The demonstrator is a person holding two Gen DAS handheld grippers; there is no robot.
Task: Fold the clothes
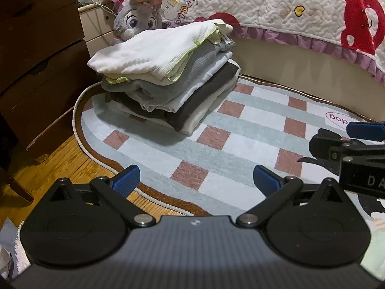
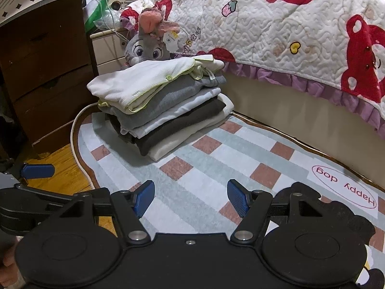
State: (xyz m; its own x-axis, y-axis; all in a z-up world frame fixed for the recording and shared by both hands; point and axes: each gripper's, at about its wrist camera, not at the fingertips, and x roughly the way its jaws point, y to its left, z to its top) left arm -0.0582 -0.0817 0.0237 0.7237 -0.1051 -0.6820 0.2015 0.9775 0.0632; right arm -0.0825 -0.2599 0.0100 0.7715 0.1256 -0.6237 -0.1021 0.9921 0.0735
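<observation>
Left wrist view: the left gripper (image 1: 196, 180) hangs over the rug (image 1: 259, 120) with its two blue pads spread wide and nothing between them, released. The stack (image 1: 166, 79) of folded clothes sits at about 11 o'clock from it, on the rug's far corner, well apart from the pads. It looks parked there, beside the dresser (image 1: 41, 55) and against the bed, to keep the middle of the rug free as a folding surface. I count about six layers: a white top with lime trim, something lime-edged under it, grey, white, dark, and cream at the bottom; the exact number is hard to settle. One plush toy (image 1: 139, 19) peeks from behind the stack at 12 o'clock. The right gripper (image 1: 356, 144) juts in at 3 o'clock; only one blue pad shows.

Right wrist view: the right gripper (image 2: 191, 197) likewise stands open and empty over the rug (image 2: 216, 149), pointing downward. The stack (image 2: 163, 103) lies at 11 o'clock, the toy (image 2: 149, 45) just behind it, the quilt (image 2: 276, 24) hanging at 1 o'clock. One pad of the left gripper (image 2: 37, 171) shows at 9 o'clock. No unfolded garment is visible, so the folding seems done or a new piece is awaited.
</observation>
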